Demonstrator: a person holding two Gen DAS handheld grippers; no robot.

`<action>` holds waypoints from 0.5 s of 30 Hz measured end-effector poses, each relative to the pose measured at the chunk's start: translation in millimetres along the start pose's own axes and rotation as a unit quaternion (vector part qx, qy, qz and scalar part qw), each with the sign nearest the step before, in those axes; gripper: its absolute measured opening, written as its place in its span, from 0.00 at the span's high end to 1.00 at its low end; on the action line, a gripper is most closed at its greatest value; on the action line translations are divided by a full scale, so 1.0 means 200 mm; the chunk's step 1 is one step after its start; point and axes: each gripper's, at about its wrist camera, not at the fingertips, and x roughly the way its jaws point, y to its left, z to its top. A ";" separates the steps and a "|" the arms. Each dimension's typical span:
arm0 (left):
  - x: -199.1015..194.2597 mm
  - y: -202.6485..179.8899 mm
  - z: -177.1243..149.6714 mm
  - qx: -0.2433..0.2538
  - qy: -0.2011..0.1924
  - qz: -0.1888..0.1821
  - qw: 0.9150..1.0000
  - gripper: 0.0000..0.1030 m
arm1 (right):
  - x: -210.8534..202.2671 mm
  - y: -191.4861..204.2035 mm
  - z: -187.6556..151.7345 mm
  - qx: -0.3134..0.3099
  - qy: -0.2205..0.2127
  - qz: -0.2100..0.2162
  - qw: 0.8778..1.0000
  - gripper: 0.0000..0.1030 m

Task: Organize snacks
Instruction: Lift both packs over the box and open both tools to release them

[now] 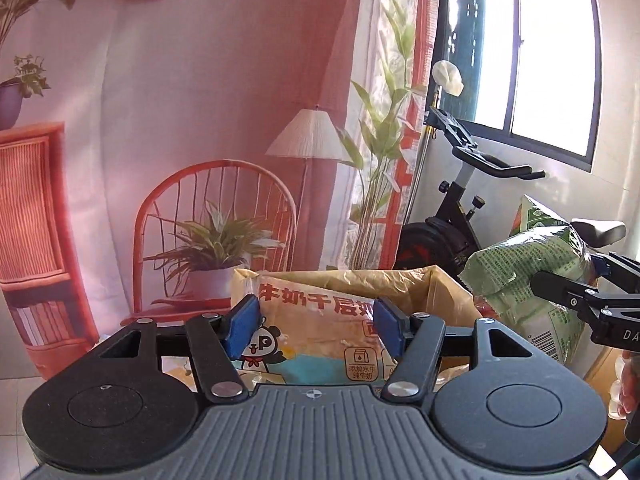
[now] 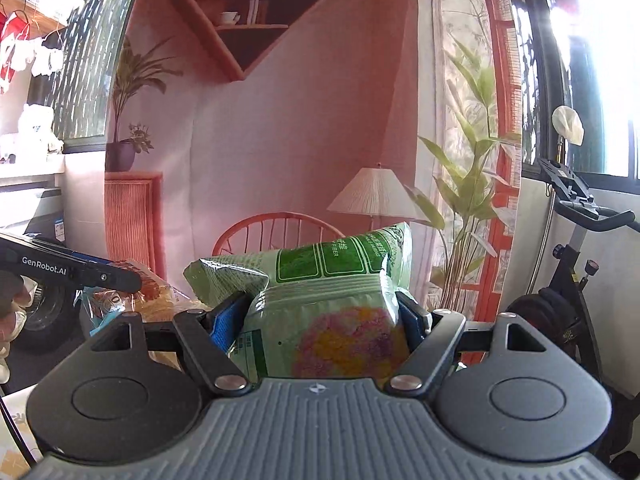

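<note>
My left gripper [image 1: 316, 326] is shut on a yellow snack bag [image 1: 316, 312] with red lettering and a panda; its blue pads press on the bag's two sides. The same bag [image 2: 154, 294] and the left gripper [image 2: 116, 278] show at the left edge of the right wrist view. My right gripper [image 2: 324, 320] is shut on a puffy green snack bag [image 2: 320, 280] with a pink and yellow picture, held upright. In the left wrist view that green bag [image 1: 520, 276] hangs at the right with the right gripper [image 1: 560, 288] on it. Both bags are raised in front of the backdrop.
A brown paper bag or box [image 1: 444, 292] stands open behind the yellow bag. A printed backdrop [image 1: 240, 120] with a chair, lamp and plants hangs straight ahead. An exercise bike [image 1: 460, 220] stands at the right under a window [image 1: 552, 60]. A gloved hand [image 2: 10, 320] shows at far left.
</note>
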 end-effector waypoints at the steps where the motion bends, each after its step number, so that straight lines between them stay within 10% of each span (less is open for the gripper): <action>1: 0.05 -0.01 0.03 0.002 0.003 0.001 1.000 0.57 | 0.04 0.00 0.01 -0.005 -0.001 -0.005 1.000 0.25; 10: 0.44 0.06 0.07 -0.018 0.044 0.011 0.999 0.53 | 0.49 0.01 -0.08 -0.021 0.041 -0.010 0.999 0.24; 15: 0.42 0.11 0.05 -0.008 0.040 0.031 0.999 0.29 | 0.62 0.03 -0.13 -0.010 0.066 -0.001 0.998 0.18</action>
